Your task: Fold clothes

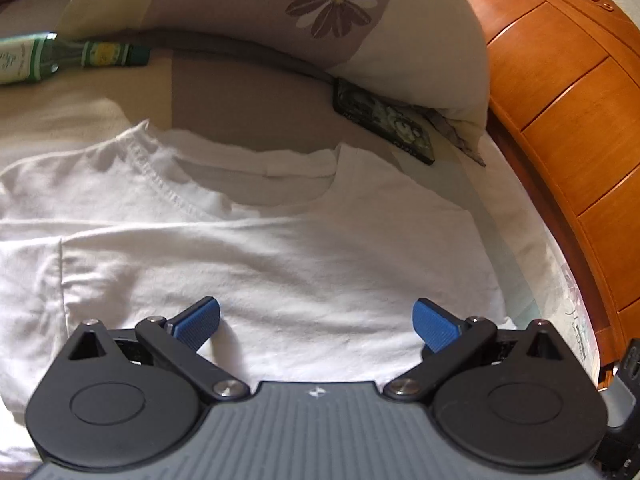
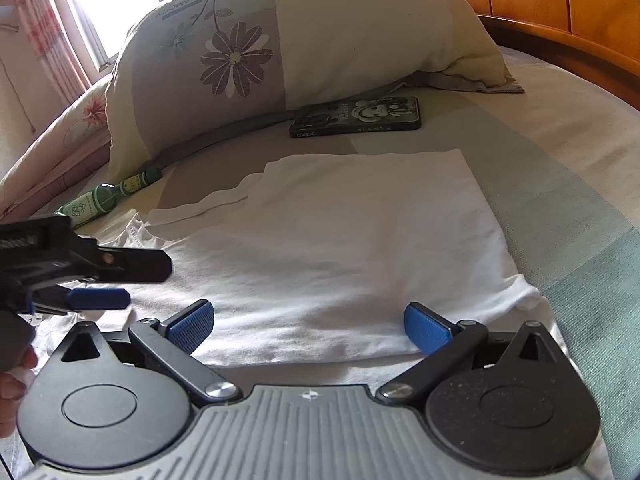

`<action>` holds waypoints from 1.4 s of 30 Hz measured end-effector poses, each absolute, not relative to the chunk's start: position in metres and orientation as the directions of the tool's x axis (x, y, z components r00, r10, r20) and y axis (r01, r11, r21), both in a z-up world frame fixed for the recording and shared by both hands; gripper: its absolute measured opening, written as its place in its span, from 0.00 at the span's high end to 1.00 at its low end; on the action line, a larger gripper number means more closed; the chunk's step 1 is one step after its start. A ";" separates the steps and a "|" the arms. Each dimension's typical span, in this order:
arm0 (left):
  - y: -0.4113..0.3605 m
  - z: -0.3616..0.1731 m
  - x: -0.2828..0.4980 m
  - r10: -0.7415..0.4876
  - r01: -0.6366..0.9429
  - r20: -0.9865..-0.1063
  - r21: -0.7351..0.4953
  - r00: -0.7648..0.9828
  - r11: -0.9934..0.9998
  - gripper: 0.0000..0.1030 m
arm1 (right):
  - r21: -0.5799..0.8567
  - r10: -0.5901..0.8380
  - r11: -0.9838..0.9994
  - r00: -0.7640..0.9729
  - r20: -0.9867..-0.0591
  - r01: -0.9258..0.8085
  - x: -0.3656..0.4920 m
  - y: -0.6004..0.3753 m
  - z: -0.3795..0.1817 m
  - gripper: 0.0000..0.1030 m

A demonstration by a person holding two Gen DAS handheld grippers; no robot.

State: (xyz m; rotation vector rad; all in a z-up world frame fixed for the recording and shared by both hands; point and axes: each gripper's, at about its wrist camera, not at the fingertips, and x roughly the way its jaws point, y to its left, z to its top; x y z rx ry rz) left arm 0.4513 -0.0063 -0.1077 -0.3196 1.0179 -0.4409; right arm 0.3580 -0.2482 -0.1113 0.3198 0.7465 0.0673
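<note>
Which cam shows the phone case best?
Right wrist view: the phone case lies whole and unobstructed in front of the pillow, cartoon print legible. Left wrist view shows it skewed, blurred, partly tucked under the pillow.

Black claw (blue ribbed pads)

- Pillow: grey print on the pale band above its flower, upside down in the right wrist view; seems to read "DREAMCITY", first letters unclear.
- Phone case, just in front of the pillow: "CLASSIC" in white on its near edge.
- Green bottle, beside the pillow's left corner: label print too small to read.
</note>
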 end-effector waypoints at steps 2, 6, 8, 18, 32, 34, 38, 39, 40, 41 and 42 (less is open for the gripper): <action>-0.003 -0.104 0.445 -0.501 0.201 -0.731 -0.464 0.463 0.863 0.01 | 0.302 0.189 0.953 0.737 -0.649 0.022 0.354 -0.251 -0.110 0.00; -0.016 -0.082 0.447 -0.520 0.209 -0.732 -0.480 0.440 0.852 0.01 | 0.296 0.232 0.954 0.734 -0.639 -0.045 0.343 -0.263 -0.107 0.00; -0.035 -0.070 0.454 -0.559 0.246 -0.710 -0.503 0.429 0.828 0.01 | 0.317 0.270 0.946 0.718 -0.641 -0.073 0.339 -0.268 -0.108 0.00; -0.159 -0.092 0.500 -0.682 0.338 -0.680 -0.596 0.270 0.728 0.01 | 0.346 0.328 0.931 0.693 -0.642 -0.121 0.329 -0.278 -0.114 0.00; -0.207 -0.084 0.529 -0.635 0.372 -0.704 -0.523 0.320 0.767 0.01 | 0.388 0.359 0.913 0.690 -0.629 -0.121 0.323 -0.294 -0.111 0.00; -0.202 -0.071 0.522 -0.641 0.385 -0.700 -0.524 0.314 0.760 0.01 | 0.387 0.348 0.915 0.696 -0.628 -0.109 0.321 -0.294 -0.109 0.00; -0.209 -0.060 0.519 -0.671 0.407 -0.695 -0.551 0.258 0.728 0.01 | 0.384 0.352 0.916 0.695 -0.627 -0.117 0.318 -0.292 -0.105 0.00; -0.213 -0.061 0.519 -0.680 0.409 -0.694 -0.564 0.237 0.718 0.01 | 0.380 0.346 0.918 0.694 -0.632 -0.112 0.317 -0.292 -0.105 0.00; -0.219 -0.065 0.519 -0.688 0.408 -0.693 -0.577 0.214 0.708 0.01 | 0.378 0.342 0.920 0.692 -0.636 -0.106 0.317 -0.293 -0.106 0.00; -0.226 -0.072 0.519 -0.695 0.405 -0.694 -0.590 0.187 0.698 0.01 | 0.377 0.337 0.921 0.690 -0.641 -0.099 0.317 -0.295 -0.107 0.00; -0.233 -0.080 0.520 -0.698 0.403 -0.698 -0.599 0.160 0.692 0.01 | 0.377 0.335 0.921 0.690 -0.642 -0.096 0.316 -0.297 -0.107 0.00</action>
